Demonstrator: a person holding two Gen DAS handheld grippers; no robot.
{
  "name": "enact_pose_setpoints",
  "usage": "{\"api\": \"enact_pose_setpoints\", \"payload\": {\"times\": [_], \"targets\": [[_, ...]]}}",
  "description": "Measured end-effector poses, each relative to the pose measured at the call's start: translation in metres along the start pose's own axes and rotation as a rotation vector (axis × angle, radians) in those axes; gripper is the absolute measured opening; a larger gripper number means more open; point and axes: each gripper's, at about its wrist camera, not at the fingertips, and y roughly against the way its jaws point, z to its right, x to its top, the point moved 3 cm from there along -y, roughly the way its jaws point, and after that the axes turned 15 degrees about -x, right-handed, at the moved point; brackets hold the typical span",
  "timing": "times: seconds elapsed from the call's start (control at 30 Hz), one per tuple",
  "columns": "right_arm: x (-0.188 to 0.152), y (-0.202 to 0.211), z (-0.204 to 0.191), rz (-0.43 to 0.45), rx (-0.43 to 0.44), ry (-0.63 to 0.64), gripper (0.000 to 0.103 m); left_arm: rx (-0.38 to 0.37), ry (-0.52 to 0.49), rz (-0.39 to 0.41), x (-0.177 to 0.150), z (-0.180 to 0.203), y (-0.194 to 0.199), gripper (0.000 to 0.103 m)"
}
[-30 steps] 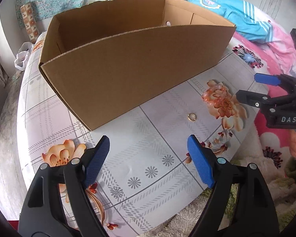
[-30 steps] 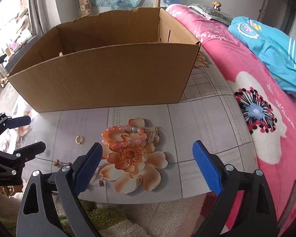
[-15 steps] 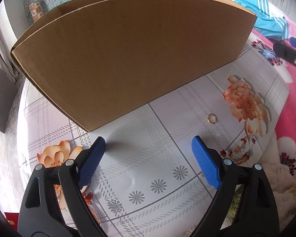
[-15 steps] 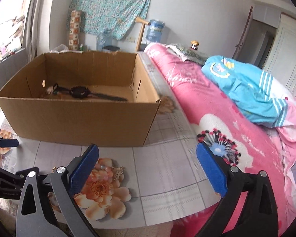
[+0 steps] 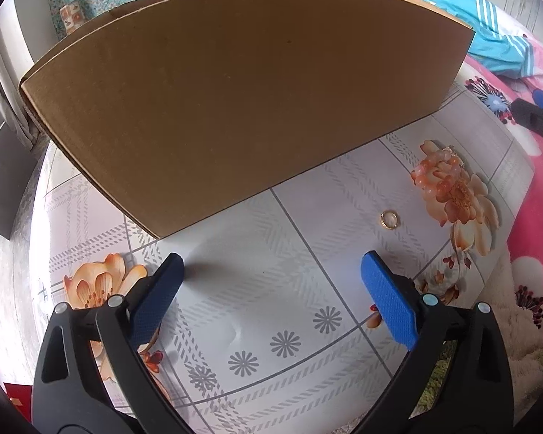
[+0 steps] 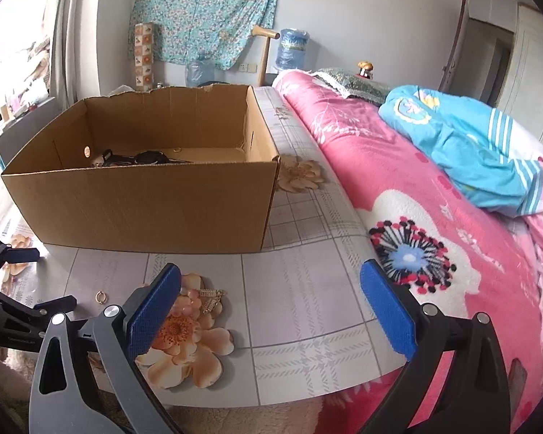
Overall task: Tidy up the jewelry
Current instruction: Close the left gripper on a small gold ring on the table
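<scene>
From the left wrist the cardboard box [image 5: 242,94] shows only its outer wall, its inside hidden, whereas the right wrist view looks over the rim at dark items [image 6: 141,157] on its floor, too small to name. The gold ring [image 5: 389,219] lies flat on the counter [image 5: 271,307] in front of the box, beside an orange bead bracelet [image 5: 440,173] that blends into a printed flower. The left tongs [image 5: 271,289] are opening over bare counter, and the right tongs [image 6: 271,303] stand wide and empty.
</scene>
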Motion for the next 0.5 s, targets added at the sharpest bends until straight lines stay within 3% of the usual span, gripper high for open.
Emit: {"api": "enact_pose_setpoints", "payload": {"times": [0.23,0.37,0.5], "targets": [[-0.023,-0.013,-0.014,-0.153,0.148,-0.041,0.095,-0.013,-0.043,0.034,-0.005,0.001,0.007,0.095],[-0.032,-0.014,-0.029,-0.186,0.223,-0.031,0.087,-0.093,-0.098,0.075,-0.002,0.012,0.017,0.093],[-0.037,-0.018,-0.038,-0.213,0.266,-0.033,0.078,-0.124,-0.183,0.076,0.003,0.030,0.018,0.074]]}}
